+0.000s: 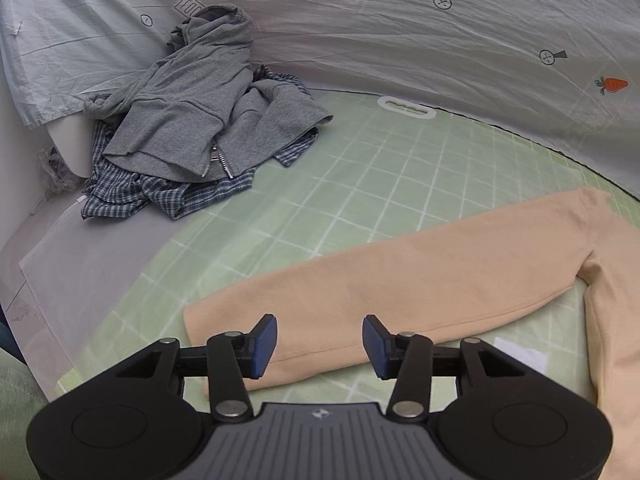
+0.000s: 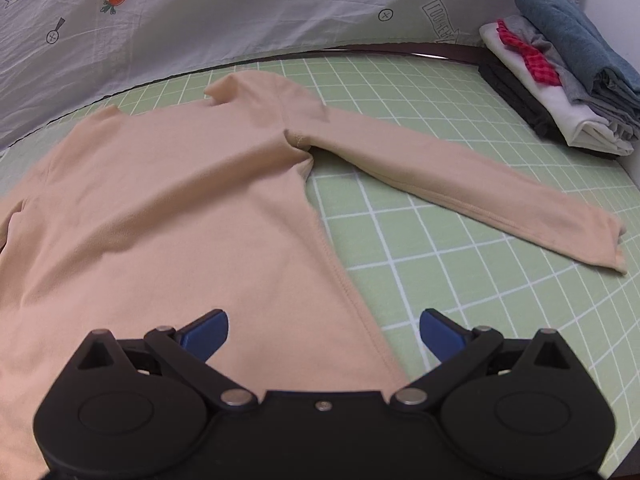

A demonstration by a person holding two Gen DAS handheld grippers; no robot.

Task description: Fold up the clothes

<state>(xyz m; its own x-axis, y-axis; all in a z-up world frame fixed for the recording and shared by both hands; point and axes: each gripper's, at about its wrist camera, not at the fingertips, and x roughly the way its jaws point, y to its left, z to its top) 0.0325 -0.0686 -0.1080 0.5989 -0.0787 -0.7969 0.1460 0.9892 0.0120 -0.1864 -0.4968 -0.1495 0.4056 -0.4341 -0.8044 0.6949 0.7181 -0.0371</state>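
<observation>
I'm seeing the peach shirt (image 2: 168,216) lying flat on the green grid mat (image 2: 460,280), sleeves spread out to both sides. My left gripper (image 1: 319,344) is hanging over the shirt's sleeve end, jaws apart and gripping nothing, and my right gripper (image 2: 324,332) is hanging over the shirt's side seam, jaws wide apart, empty too. A grey hoodie (image 1: 200,108) is sitting crumpled on a plaid shirt (image 1: 160,196) beyond the shirt's left sleeve, and a folded stack (image 2: 560,80) is sitting beyond the right sleeve.

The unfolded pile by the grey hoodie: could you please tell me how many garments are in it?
2: the grey hoodie on top, and a blue plaid shirt beneath it. More may be hidden underneath.
</observation>
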